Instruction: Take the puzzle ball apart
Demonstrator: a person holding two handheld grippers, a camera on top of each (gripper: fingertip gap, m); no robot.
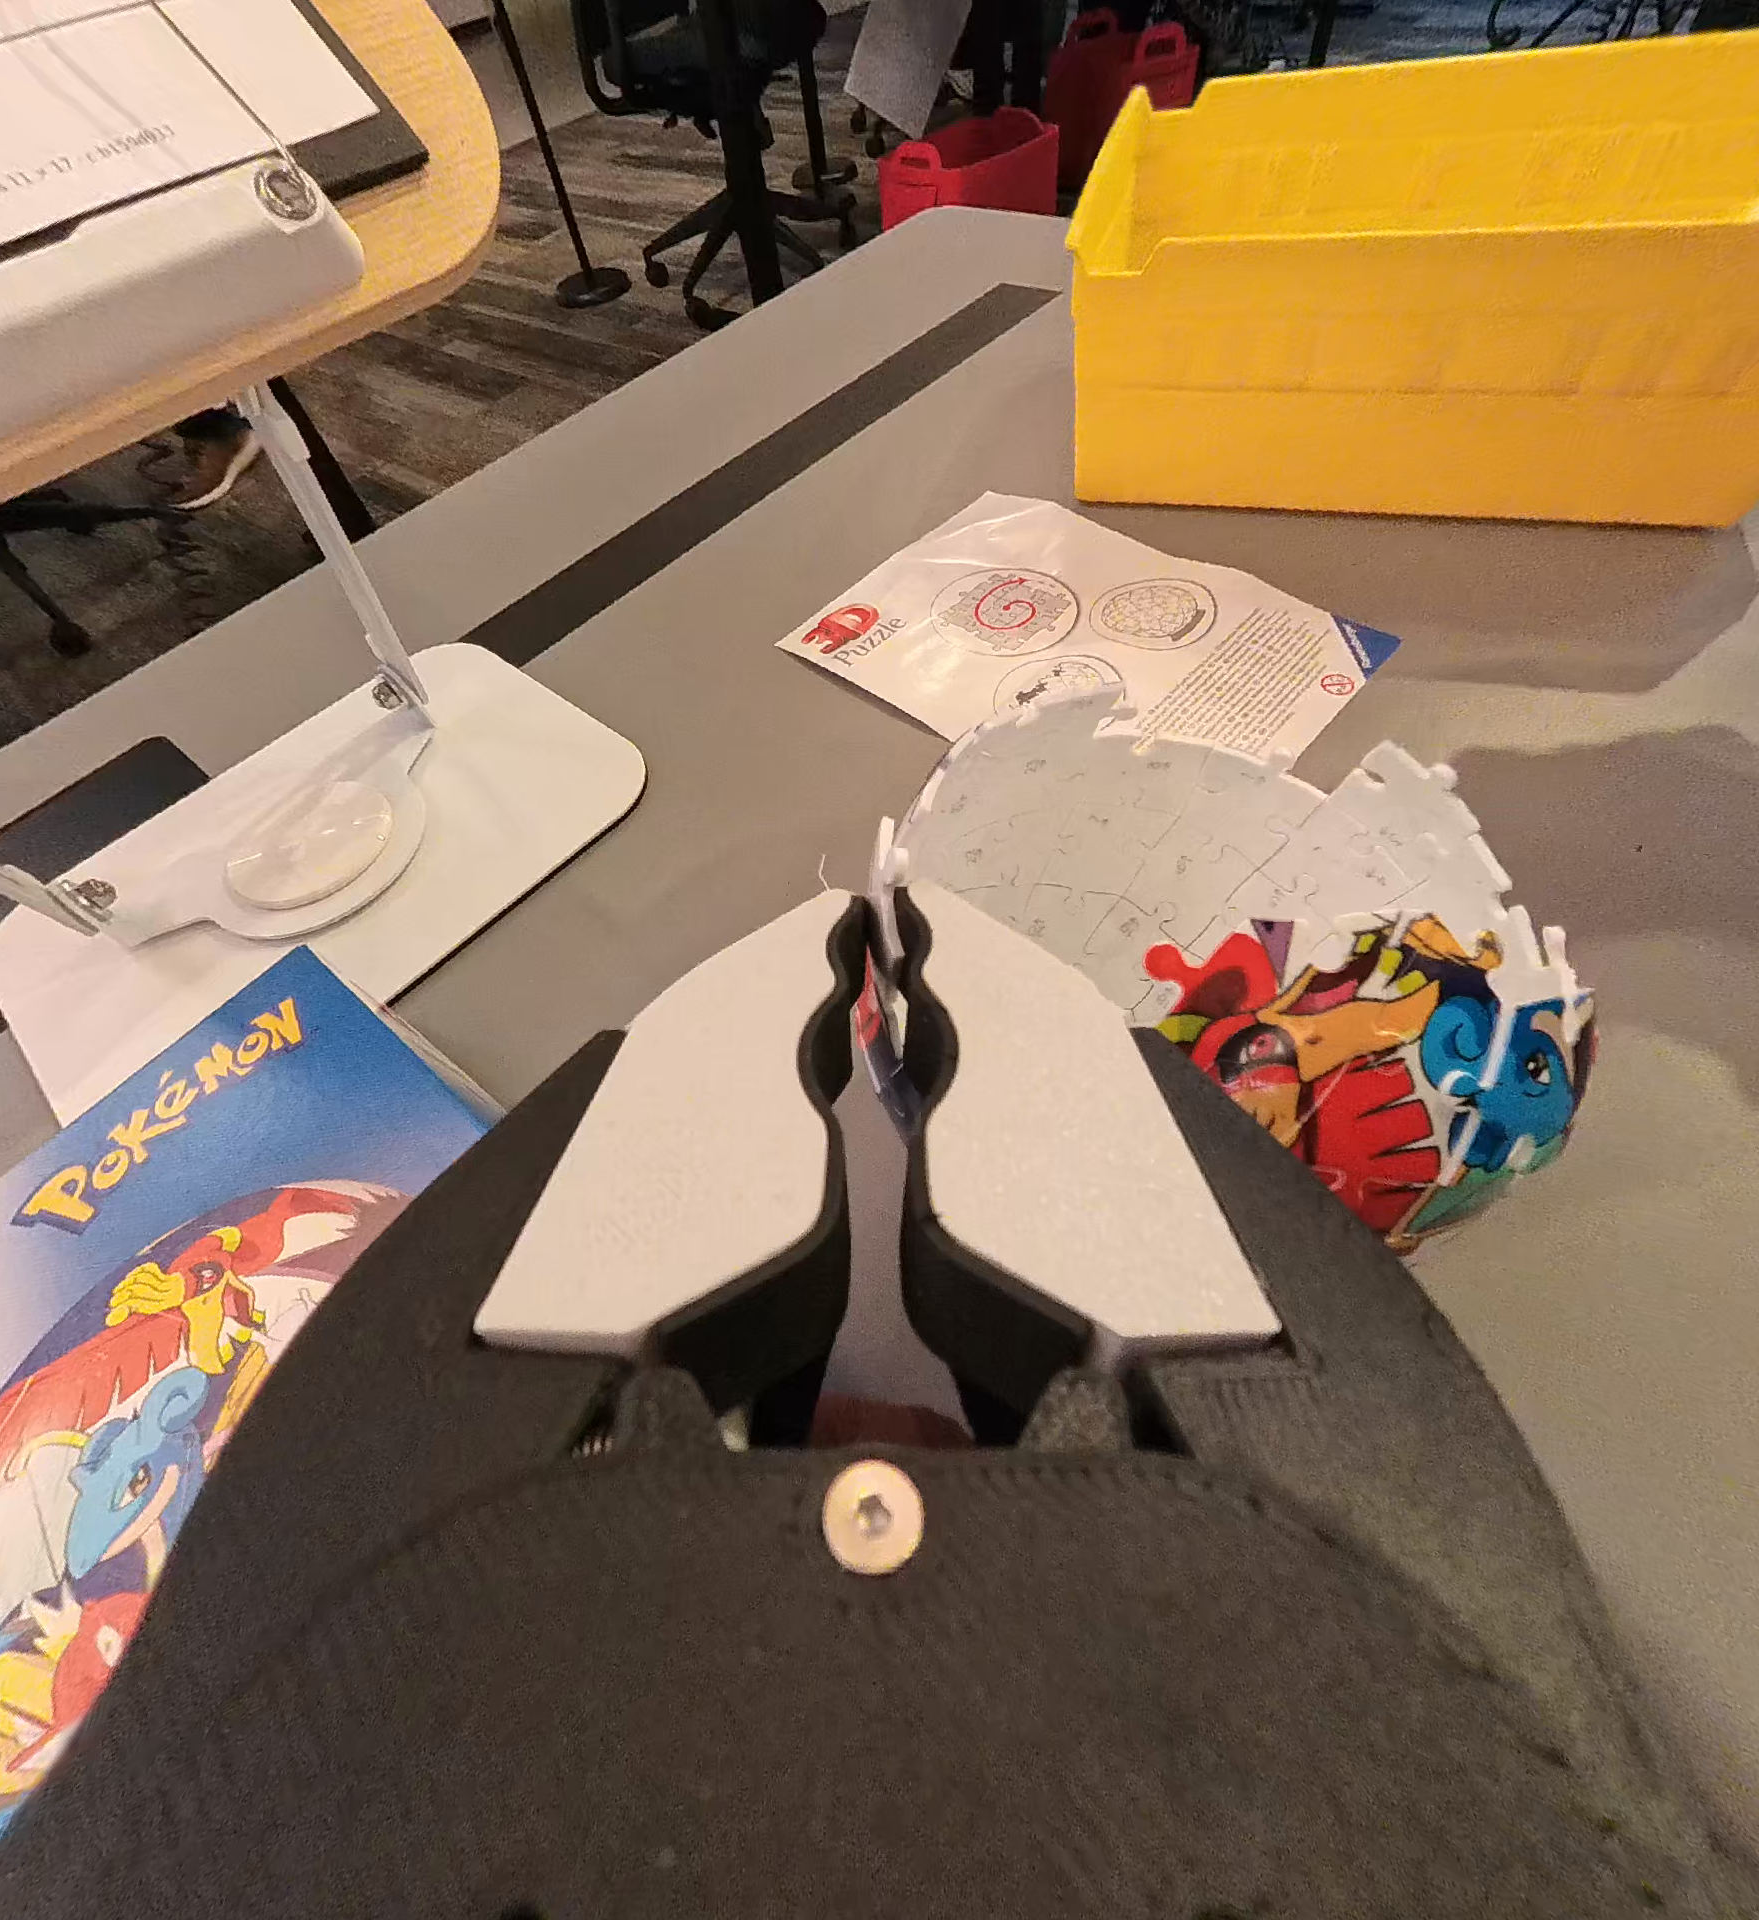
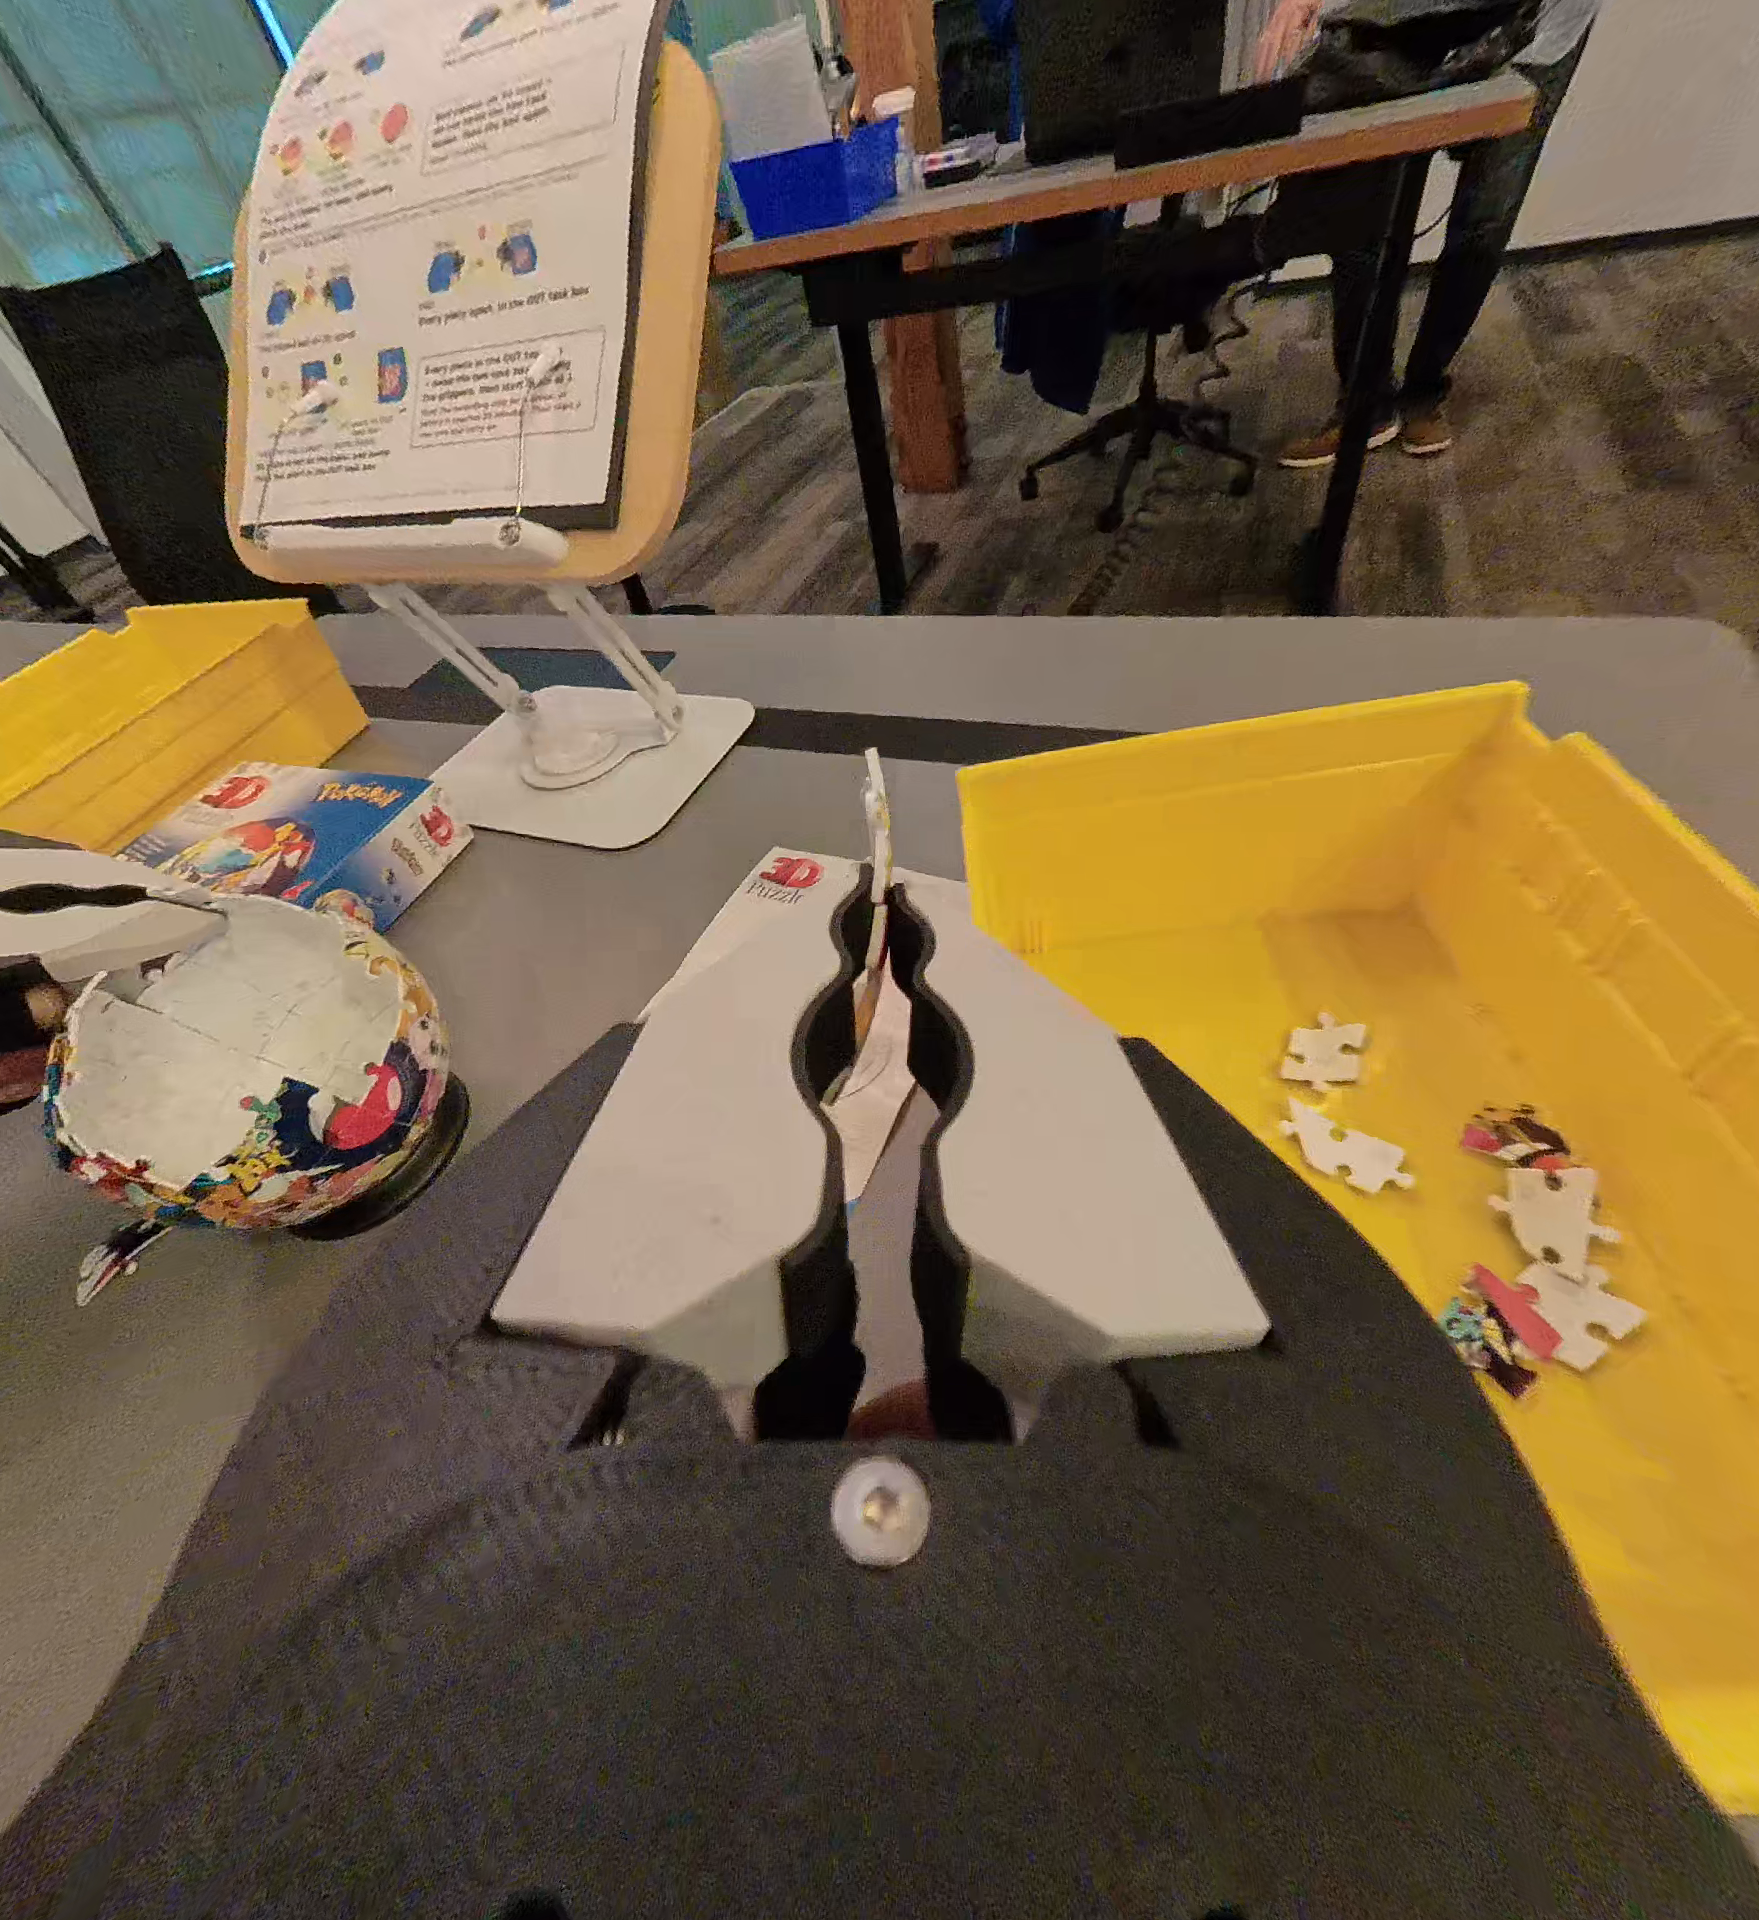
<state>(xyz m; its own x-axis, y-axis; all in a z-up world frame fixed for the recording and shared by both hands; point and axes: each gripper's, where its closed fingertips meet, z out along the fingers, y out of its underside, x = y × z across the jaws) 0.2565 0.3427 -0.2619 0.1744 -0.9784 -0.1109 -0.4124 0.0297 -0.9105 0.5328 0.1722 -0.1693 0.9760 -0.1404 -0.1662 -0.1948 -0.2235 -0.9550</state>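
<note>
Toward the left edge of the surface (image 2: 584,966), the left claw (image 2: 205,914) is clamped on the torn rim of the puzzle ball (image 2: 262,1081), pinning it where it sits on a dark ring stand (image 2: 418,1164). The ball is well opened: its top is gone, the white insides of the remaining pieces show, and what is left looks like somewhat more than the lower half of the shell. One loose coloured piece (image 2: 116,1262) lies on the surface just in front of the ball. Behind it, toward the far left corner, stand the puzzle's blue box (image 2: 335,831) and a second yellow bin (image 2: 127,707).

In the middle, the right claw (image 2: 880,904) is closed on a single puzzle piece (image 2: 875,821), held edge-on and upright above the instruction leaflet (image 2: 792,883); whether it is one piece or two joined is hard to tell from this angle.

On the right side, the open yellow bin (image 2: 1218,790) already holds a handful of separated pieces (image 2: 1540,1226), some face down, some face up.

So the job appears under halfway done: a few pieces are binned, one is in hand ready to drop, and most of the shell is yet to be pulled apart.
</note>
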